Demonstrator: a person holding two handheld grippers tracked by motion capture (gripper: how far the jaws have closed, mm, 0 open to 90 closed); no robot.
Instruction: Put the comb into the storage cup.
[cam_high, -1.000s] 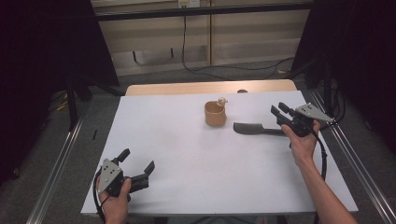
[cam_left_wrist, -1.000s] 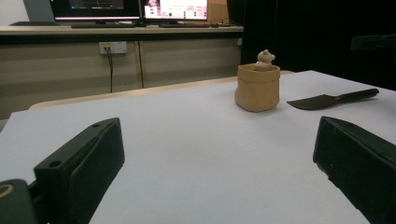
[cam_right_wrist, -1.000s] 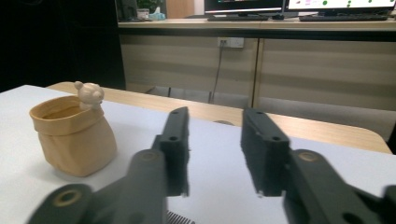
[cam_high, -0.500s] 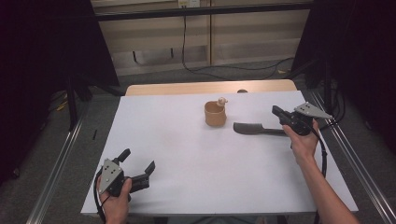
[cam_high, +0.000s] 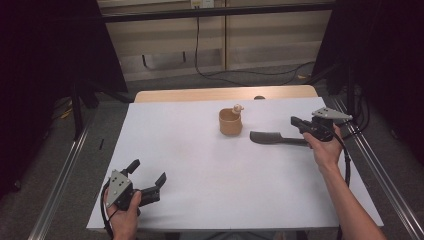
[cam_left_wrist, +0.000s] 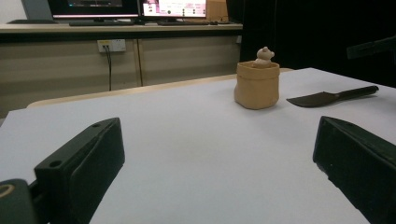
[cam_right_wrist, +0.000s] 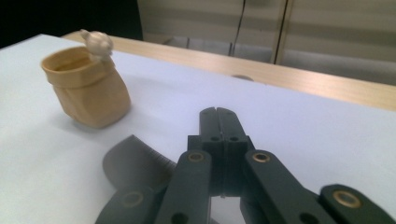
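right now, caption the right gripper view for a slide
Shut right hand-held gripper over black flat spatula, tan bag-shaped cup beyond.

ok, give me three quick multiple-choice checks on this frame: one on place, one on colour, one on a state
1. In the high view, where does the spatula lie?
A. left of the pot
B. right of the pot
C. inside the pot

2. What colour is the pot?
A. tan
B. blue
C. black

3. How do the left gripper's jaws stand?
A. shut on the spatula
B. shut on nothing
C. open, nothing between them

Key:
1 B: the spatula lies flat on the table just right of the pot, apart from it.
2 A: the pot is tan, with a small pale figure at its rim.
3 C: the left gripper sits at the near left of the table, and the left gripper view shows its jaws wide apart over bare table.
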